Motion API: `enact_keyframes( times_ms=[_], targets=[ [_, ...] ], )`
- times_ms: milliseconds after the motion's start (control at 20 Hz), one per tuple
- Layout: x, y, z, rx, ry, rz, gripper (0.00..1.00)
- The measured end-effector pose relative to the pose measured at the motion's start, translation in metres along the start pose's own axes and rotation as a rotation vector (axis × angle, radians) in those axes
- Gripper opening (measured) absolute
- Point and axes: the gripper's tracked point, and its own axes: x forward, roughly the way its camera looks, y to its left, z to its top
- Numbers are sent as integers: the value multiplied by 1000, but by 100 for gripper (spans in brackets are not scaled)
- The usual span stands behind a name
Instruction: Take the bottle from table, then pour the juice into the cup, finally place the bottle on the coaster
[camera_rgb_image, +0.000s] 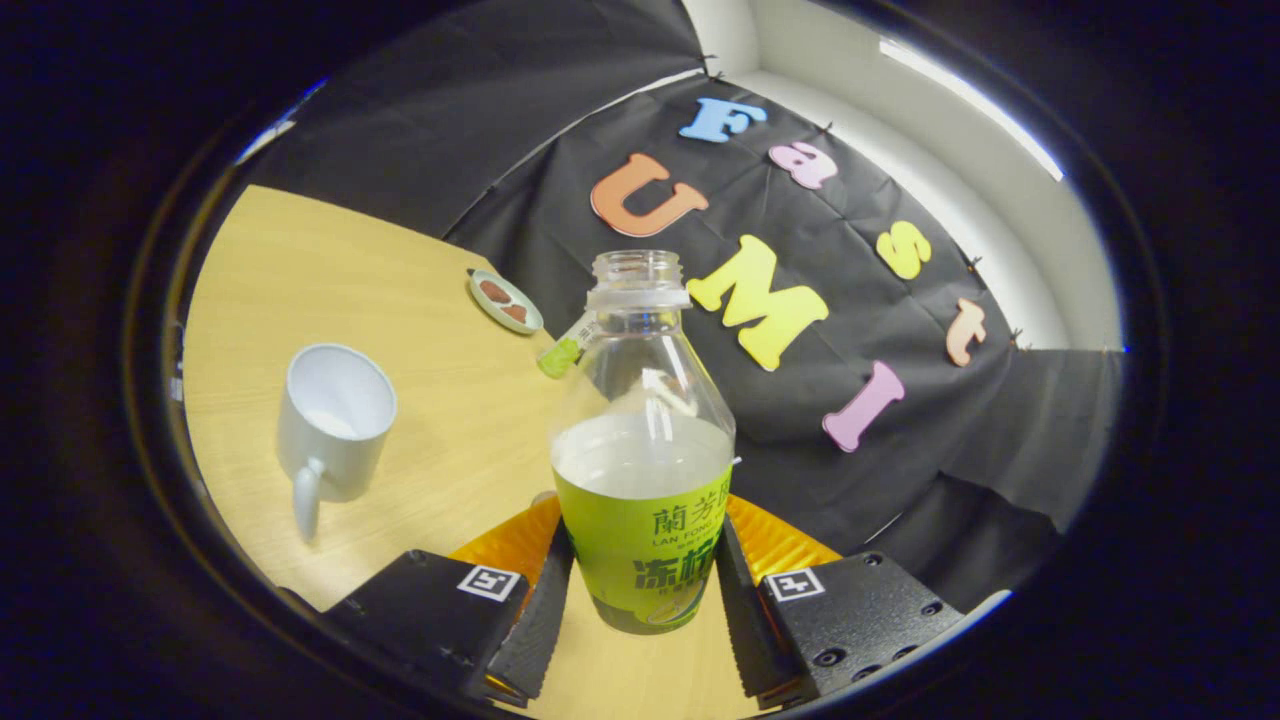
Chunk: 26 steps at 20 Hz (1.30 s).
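Green-labelled bottle (642, 470) sits clamped between the 2 fingers of the gripper (640, 590) — both pads press its label, cap off, juice about halfway up. White cup (333, 425) stands on the wooden table (400, 300) off to the left, and the coaster (505, 301) lies further back — near the black cloth wall.

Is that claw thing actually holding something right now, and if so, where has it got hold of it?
Yes. The gripper holds the bottle, one finger pressing each side of its lower body, on the green label. The bottle's neck is open, with no cap on it.
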Motion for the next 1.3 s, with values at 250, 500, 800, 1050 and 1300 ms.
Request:
enact_keyframes(
  times_ms=[250, 500, 800, 1050, 1300],
  targets=[
    [4, -1, 4, -188, -10, -79, 75],
    [10, -1, 7, -354, -17, -139, 75],
    [11, -5, 8, -450, -26, -187, 75],
    [11, -8, 12, -542, -36, -231, 75],
    [13, -15, 15, -603, -35, -249, 75]
  ],
)
